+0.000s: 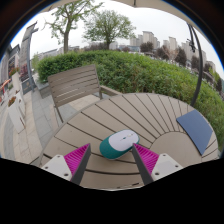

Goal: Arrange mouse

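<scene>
A white and teal computer mouse (119,143) lies on a round wooden slatted table (110,120). My gripper (113,161) is open, with its magenta pads (77,158) spread wide. The mouse sits just ahead of the fingertips, between the lines of the two fingers, with gaps at both sides. It rests on the table and is not held.
A blue mouse pad (196,130) lies on the table to the right, near its edge. A wooden chair (72,88) stands beyond the table on the left. A green hedge (140,72) runs behind, with trees and buildings farther off.
</scene>
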A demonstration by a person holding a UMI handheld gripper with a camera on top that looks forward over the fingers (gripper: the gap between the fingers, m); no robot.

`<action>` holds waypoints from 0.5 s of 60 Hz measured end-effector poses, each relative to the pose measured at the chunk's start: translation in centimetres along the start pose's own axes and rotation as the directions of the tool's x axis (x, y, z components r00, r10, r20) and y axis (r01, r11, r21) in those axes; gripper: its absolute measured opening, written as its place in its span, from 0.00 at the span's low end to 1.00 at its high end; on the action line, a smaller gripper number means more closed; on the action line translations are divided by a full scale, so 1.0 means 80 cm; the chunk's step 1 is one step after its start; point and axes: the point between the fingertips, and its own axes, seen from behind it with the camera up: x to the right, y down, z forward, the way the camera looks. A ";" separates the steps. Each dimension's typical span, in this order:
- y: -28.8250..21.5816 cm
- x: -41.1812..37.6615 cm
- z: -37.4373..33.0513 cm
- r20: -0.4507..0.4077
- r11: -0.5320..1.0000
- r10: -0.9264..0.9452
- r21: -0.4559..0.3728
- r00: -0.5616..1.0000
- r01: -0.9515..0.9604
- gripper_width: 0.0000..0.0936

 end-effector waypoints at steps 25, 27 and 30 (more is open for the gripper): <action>-0.038 -0.019 0.063 0.035 1.000 0.009 -0.008 0.999 -0.009 0.89; -0.038 -0.019 0.064 0.027 1.000 0.004 -0.008 1.000 -0.003 0.88; -0.036 -0.017 0.065 0.022 1.000 -0.011 -0.007 1.000 0.011 0.88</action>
